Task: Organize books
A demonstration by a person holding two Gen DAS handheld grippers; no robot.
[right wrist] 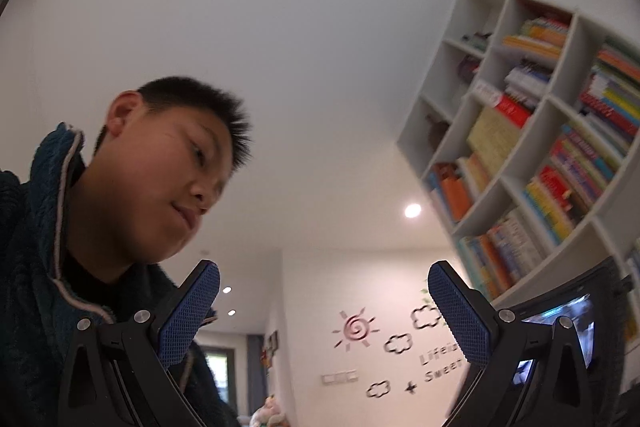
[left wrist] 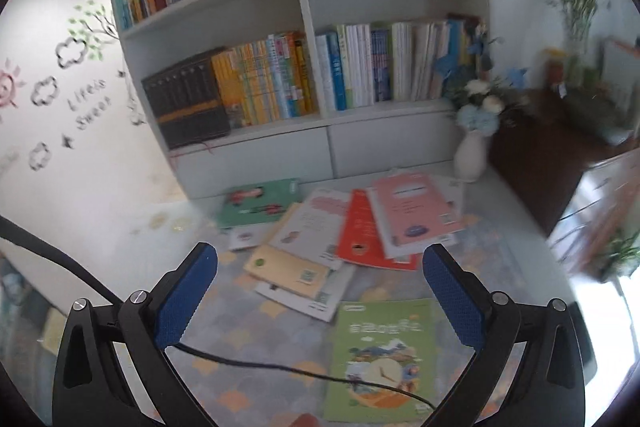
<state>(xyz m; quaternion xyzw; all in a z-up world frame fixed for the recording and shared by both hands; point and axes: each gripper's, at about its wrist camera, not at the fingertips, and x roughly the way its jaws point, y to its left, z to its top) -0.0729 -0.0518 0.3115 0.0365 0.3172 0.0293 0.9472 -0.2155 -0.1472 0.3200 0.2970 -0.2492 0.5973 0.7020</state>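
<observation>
In the left wrist view several books lie scattered on the patterned table (left wrist: 260, 343): a green book (left wrist: 380, 355) nearest, a yellow book (left wrist: 288, 267), an orange book (left wrist: 360, 231), a pink book (left wrist: 412, 211), a white-pink book (left wrist: 316, 223) and a green-red book (left wrist: 260, 203) at the back. My left gripper (left wrist: 320, 259) is open and empty, held above the table short of the pile. My right gripper (right wrist: 324, 275) is open and empty, tilted up toward the ceiling and the person; no loose books show in its view.
A white bookshelf (left wrist: 316, 131) full of upright books stands behind the table; it also shows in the right wrist view (right wrist: 520, 163). A white vase with flowers (left wrist: 472, 155) stands at the table's back right. A black cable (left wrist: 280, 367) crosses the near table. A dark cabinet (left wrist: 540, 155) is at right.
</observation>
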